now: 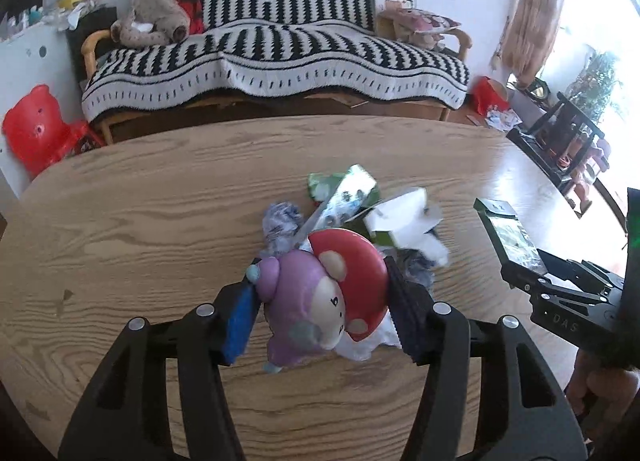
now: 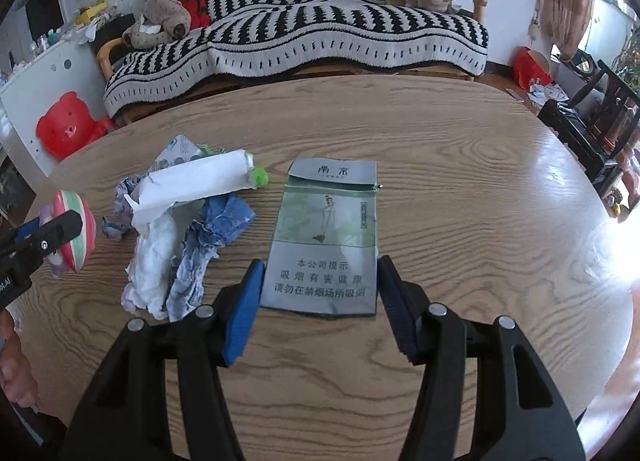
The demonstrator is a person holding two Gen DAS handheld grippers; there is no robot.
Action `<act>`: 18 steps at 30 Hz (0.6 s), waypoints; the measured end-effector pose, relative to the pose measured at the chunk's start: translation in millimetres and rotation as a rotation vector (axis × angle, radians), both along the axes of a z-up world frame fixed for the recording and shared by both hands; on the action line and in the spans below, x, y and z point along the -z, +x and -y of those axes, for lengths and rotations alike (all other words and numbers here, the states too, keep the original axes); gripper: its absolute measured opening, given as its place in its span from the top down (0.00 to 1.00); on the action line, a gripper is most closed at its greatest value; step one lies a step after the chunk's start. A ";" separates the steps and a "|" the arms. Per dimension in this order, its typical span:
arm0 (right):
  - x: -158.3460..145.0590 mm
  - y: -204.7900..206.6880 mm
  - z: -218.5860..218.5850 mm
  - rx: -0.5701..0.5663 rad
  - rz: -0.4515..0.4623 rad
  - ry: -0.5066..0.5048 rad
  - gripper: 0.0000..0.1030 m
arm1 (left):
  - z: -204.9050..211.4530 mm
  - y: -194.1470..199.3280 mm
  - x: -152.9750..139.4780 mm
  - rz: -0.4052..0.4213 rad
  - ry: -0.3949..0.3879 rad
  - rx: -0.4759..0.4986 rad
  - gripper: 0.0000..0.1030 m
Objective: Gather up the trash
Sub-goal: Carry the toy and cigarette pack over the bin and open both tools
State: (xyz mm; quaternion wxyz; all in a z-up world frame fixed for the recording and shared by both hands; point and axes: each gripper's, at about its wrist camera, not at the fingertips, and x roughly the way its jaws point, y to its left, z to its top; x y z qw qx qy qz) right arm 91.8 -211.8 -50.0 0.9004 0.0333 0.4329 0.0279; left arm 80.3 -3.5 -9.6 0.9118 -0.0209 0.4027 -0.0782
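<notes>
Left tool point(image 1: 324, 313) clamped on a purple plastic toy figure with a red mushroom cap point(image 1: 320, 301), lifted above the oval wood-grain table point(image 1: 140, 201). Right tool point(image 2: 320, 301) closed on a flattened grey-green cigarette pack point(image 2: 326, 237), pads pressed to both long edges. Heaped at 10 o'clock from that pack: crumpled white tissue point(image 2: 150, 269), crushed blue paper point(image 2: 212, 237), a torn white carton point(image 2: 192, 181). Nothing between pile and pack. Beyond the table at 12 o'clock, a sofa under a black-and-white striped blanket point(image 2: 304, 33); at 10 o'clock, a red plastic bear-shaped stool point(image 2: 64, 125).
</notes>
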 end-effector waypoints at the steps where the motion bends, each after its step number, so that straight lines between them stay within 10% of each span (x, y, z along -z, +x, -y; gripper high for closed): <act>1: -2.1 -3.2 4.2 0.006 0.003 0.002 0.45 | 4.7 -1.5 -2.1 0.006 0.002 0.008 0.44; 18: -26.3 -104.9 160.4 0.234 0.047 0.049 0.45 | 161.9 -34.2 -21.8 0.069 -0.032 0.279 0.44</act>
